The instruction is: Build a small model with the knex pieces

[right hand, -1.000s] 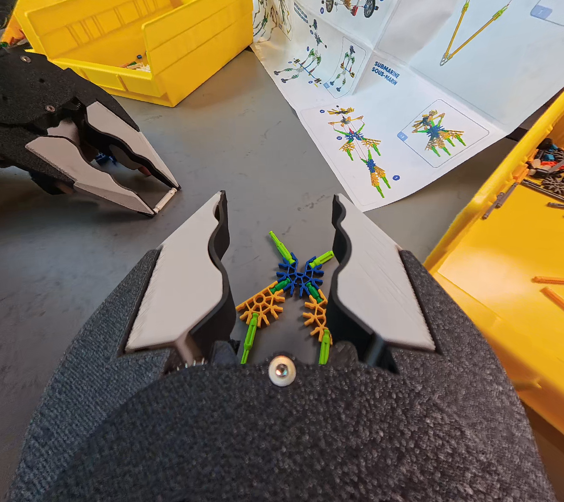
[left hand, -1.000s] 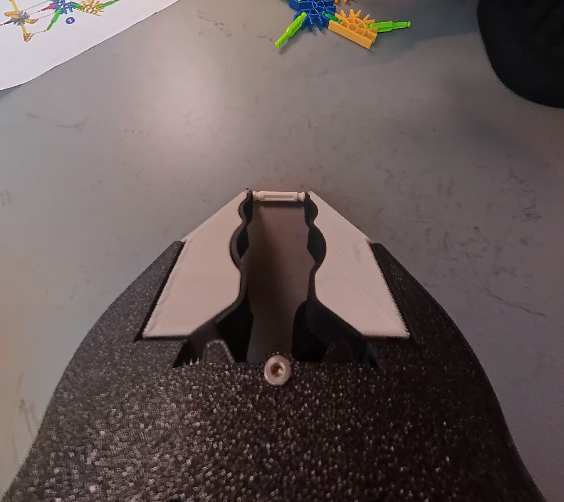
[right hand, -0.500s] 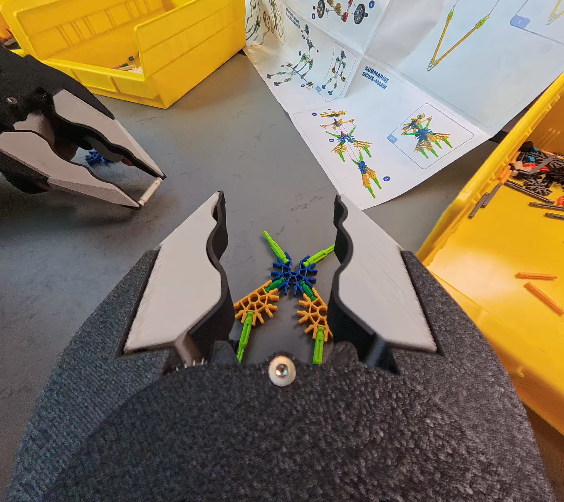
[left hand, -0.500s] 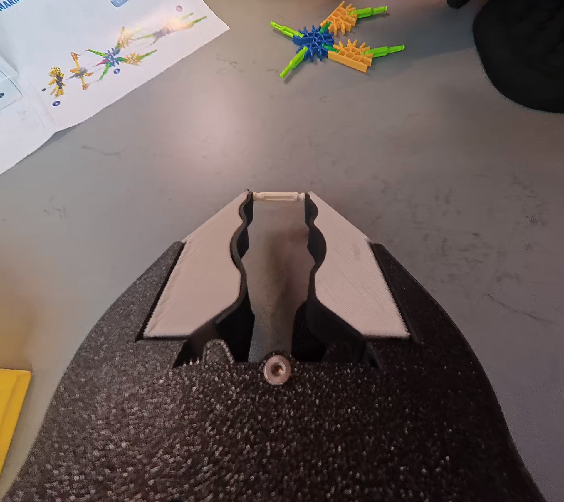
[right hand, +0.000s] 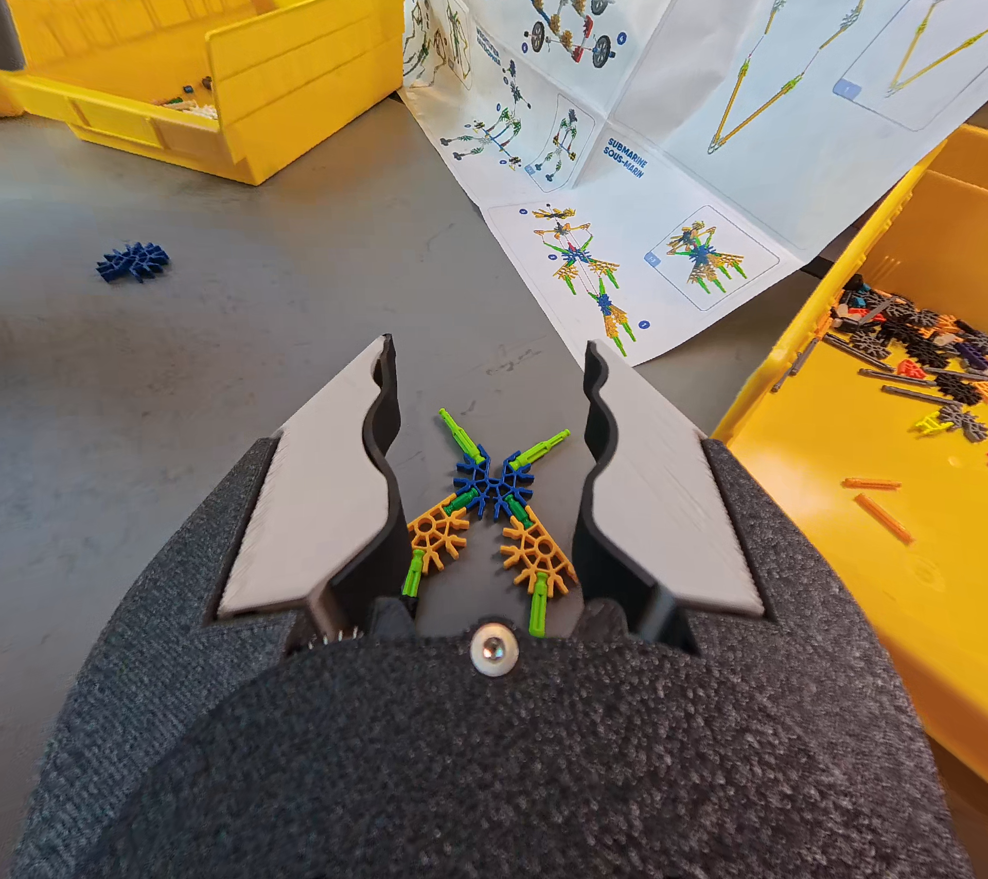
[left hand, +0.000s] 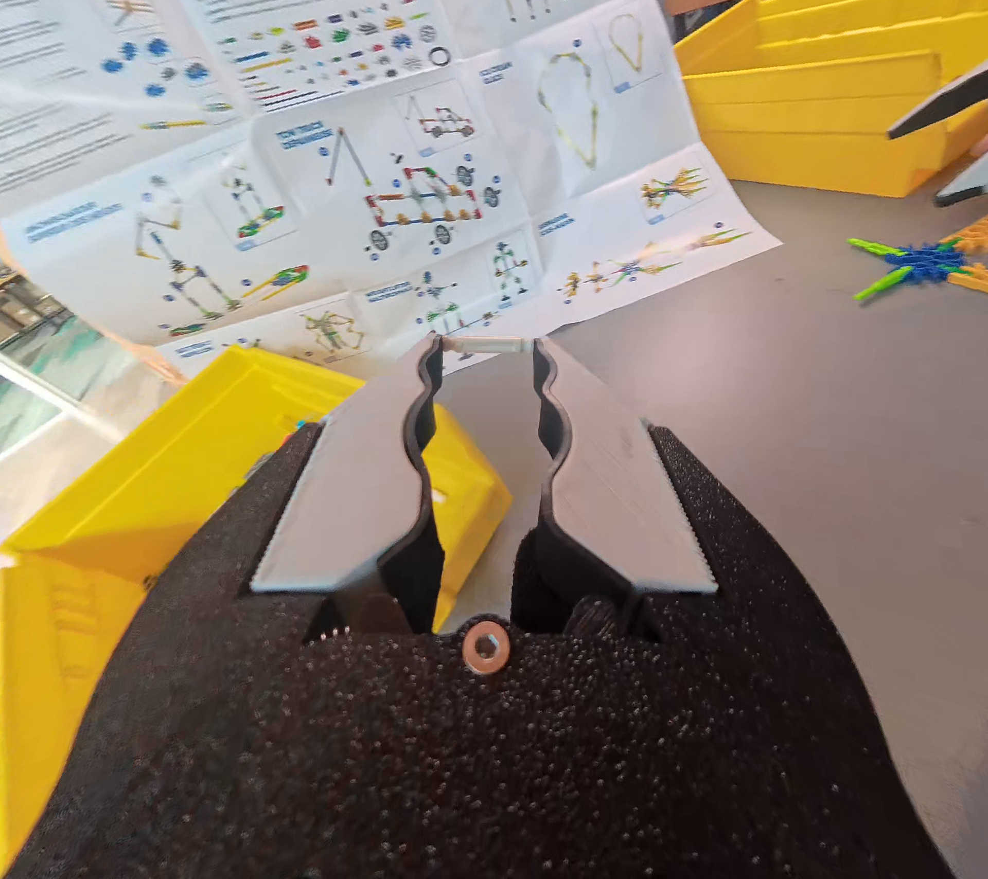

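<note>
The grey desk (right hand: pixel 224 372) carries everything here. A big folded instruction sheet (left hand: pixel 374 105) stands propped at its far side, with yellow bins around it: one far off to the left (right hand: pixel 299 52), one to the right holding loose rods and connectors (right hand: pixel 855 426), and one low under the left tongs (left hand: pixel 160 468).

The right tongs (right hand: pixel 489 345) hover wide apart and hold nothing. Flat on the desk between their fingers lies a small assembly (right hand: pixel 494 506): a blue hub with green rods and two orange fan connectors. It looks light, stiff and snap-fitted, so a hard twist could pop a joint; the blue hub or an orange fan seems the soundest place to take hold.

The left tongs (left hand: pixel 486 344) pinch a short white rod (left hand: pixel 486 344) endwise between their tips. It is probably light, hard and smooth, and liable to spring out if tilted.

A spare blue connector (right hand: pixel 133 260) lies alone, well to the left.

A second ago the left tongs pointed down over the desk; now they are raised toward the sheet, with the rod gripped as before. The right tongs have barely moved.
</note>
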The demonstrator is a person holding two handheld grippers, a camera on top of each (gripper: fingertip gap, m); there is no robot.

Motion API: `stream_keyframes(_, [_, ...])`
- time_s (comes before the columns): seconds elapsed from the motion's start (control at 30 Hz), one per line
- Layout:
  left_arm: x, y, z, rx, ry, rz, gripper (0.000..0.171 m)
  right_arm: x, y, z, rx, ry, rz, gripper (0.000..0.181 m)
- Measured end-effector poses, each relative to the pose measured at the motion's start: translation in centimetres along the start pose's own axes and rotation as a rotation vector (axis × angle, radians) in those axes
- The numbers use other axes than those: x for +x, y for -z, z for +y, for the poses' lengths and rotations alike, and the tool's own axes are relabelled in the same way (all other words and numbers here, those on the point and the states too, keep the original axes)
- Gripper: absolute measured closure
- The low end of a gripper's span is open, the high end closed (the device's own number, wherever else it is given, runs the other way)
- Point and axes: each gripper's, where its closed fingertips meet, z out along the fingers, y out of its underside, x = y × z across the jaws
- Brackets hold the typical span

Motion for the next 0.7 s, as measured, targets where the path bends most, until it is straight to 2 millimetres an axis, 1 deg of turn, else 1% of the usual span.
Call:
stream_keyframes(0.07, [-3.5, 0.8, 1.4, -0.035, -0.024, -0.111, 0.138, 0.0, 0.0, 0.0, 0.003, 0.011, 0.011, 0.113])
stream_keyframes(0.13, [-6.7, 1.5, 3.5, -0.092, -0.03, -0.203, 0.138, 0.0, 0.0, 0.0, -0.001, 0.018, 0.016, 0.113])
stream_keyframes(0.17, [-8.0, 1.8, 4.5, -0.112, -0.023, -0.233, 0.138, 0.0, -0.1, 0.1, -0.005, 0.023, 0.018, 0.113])
stream_keyframes(0.23, [-9.7, 2.3, 6.1, -0.133, -0.009, -0.272, 0.138, -0.1, -0.2, 0.2, -0.013, 0.037, 0.024, 0.113])
stream_keyframes(0.3, [-10.7, 2.4, 7.2, -0.144, -0.027, -0.298, 0.138, -0.3, -0.2, 0.2, -0.019, 0.056, 0.031, 0.114])
stream_keyframes(0.37, [-11.3, 2.3, 7.8, -0.15, -0.044, -0.311, 0.138, -0.3, -0.2, 0.3, -0.02, 0.071, 0.038, 0.114])
stream_keyframes(0.57, [-11.8, 1.8, 8.0, -0.152, -0.068, -0.32, 0.138, -0.1, -0.1, 0.3, -0.018, 0.087, 0.055, 0.114])
stream_keyframes(0.63, [-12.3, 1.5, 8.8, -0.17, -0.044, -0.326, 0.138, -0.1, -0.1, 0.3, -0.018, 0.086, 0.052, 0.115])
stream_keyframes(0.67, [-12.5, 1.3, 9.6, -0.199, -0.005, -0.321, 0.137, -0.1, -0.1, 0.3, -0.02, 0.088, 0.051, 0.115])
stream_keyframes(0.7, [-12.7, 1.2, 10.3, -0.223, 0.051, -0.317, 0.129, -0.2, -0.1, 0.4, -0.022, 0.092, 0.051, 0.115])
